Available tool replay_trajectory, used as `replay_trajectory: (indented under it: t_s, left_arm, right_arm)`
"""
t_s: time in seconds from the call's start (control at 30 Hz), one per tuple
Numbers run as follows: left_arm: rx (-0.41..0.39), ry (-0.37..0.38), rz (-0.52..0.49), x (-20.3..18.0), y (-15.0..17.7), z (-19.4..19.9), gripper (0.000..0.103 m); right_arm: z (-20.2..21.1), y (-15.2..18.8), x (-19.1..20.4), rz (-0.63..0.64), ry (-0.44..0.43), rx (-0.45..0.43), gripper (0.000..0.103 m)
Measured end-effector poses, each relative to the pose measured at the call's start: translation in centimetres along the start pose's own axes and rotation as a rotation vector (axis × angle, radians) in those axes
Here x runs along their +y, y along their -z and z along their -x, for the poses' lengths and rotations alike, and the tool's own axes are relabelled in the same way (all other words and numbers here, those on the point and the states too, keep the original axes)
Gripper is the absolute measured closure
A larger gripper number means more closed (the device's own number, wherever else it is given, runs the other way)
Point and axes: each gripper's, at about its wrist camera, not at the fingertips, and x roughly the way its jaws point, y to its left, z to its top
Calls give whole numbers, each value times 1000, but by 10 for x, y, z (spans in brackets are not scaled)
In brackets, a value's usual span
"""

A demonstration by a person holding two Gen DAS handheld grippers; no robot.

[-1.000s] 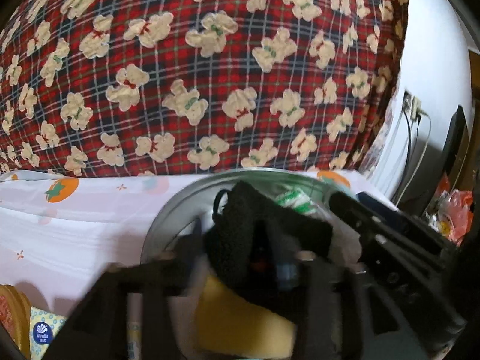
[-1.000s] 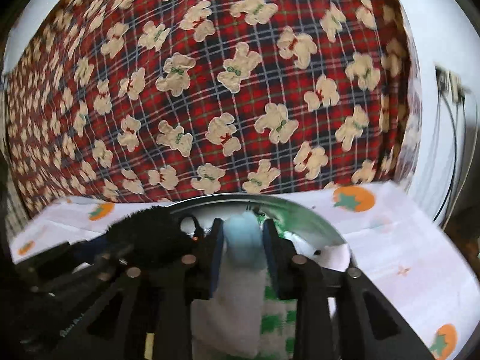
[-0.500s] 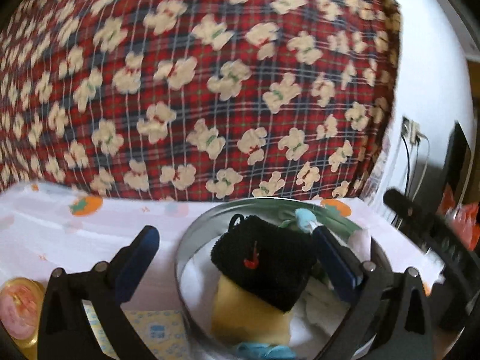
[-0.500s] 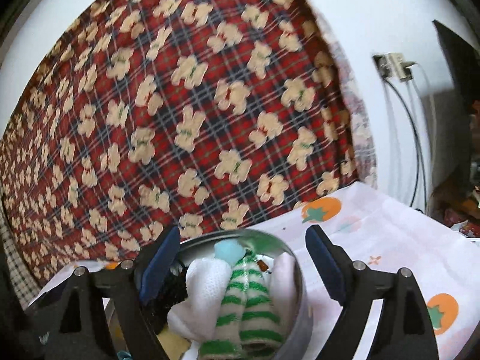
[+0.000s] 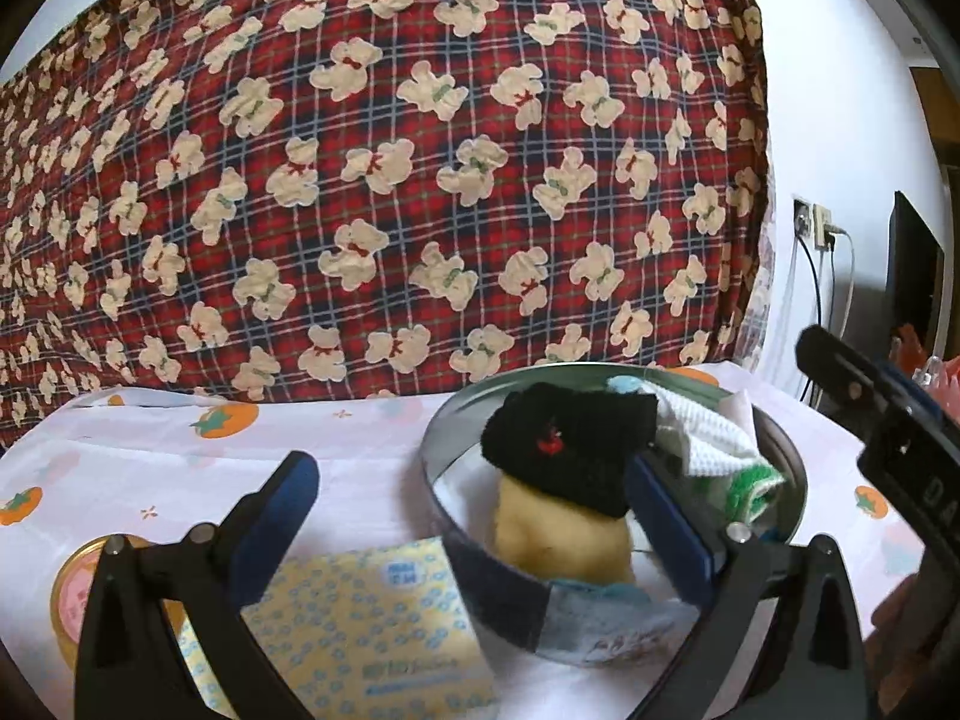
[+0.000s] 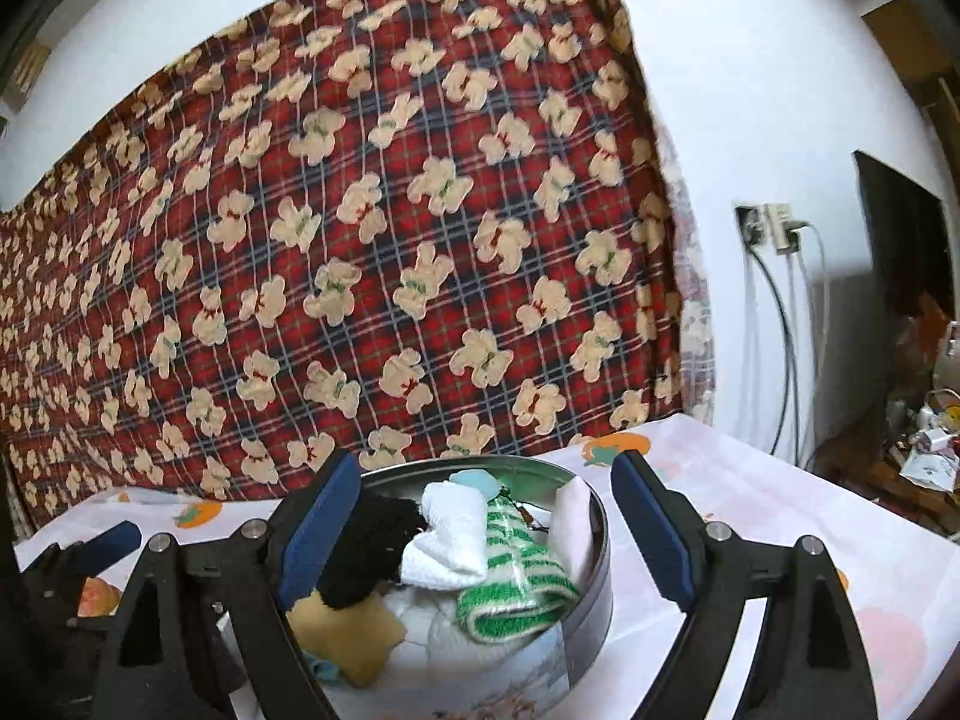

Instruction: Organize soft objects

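The round tin (image 6: pixel 591 564) is sitting on the white cloth with orange fruit prints (image 6: pixel 780 516), in front of the red plaid blanket with bears (image 6: pixel 372 240), and the soft things are lying piled inside it. Counted there: one black fuzzy piece (image 5: pixel 564 450), one yellow sponge-like piece (image 5: pixel 558 534), one white knit piece (image 6: pixel 450 534), one green-and-white striped piece (image 6: pixel 516 576), plus a small pale blue bit (image 6: pixel 474 480) poking up at the back.

Both tongs have just been opening and nothing is pressing between their pads. The left gripper (image 5: pixel 474 516) is standing wide, straddling the tin's near wall. The right gripper (image 6: pixel 486 528) is also standing wide, framing the tin without touching its load.

This looks like the release step ending. Next would come fetching anything soft outside the tin, but none is showing. Beside the tin are lying one yellow patterned packet (image 5: pixel 372 618) and one small round jar lid (image 5: pixel 78 588).
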Motion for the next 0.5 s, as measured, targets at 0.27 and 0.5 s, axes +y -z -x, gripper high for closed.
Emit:
replay_trajectory:
  t_s: [0.27,0.5]
  left_arm:
    - [-28,0,-4,3,5,15,0]
    - [-27,-11,6,5,6,18,0]
  right_arm:
    - [28,5,17,78,58,-70,15]
    - [47,3,12,51,97,-159,5]
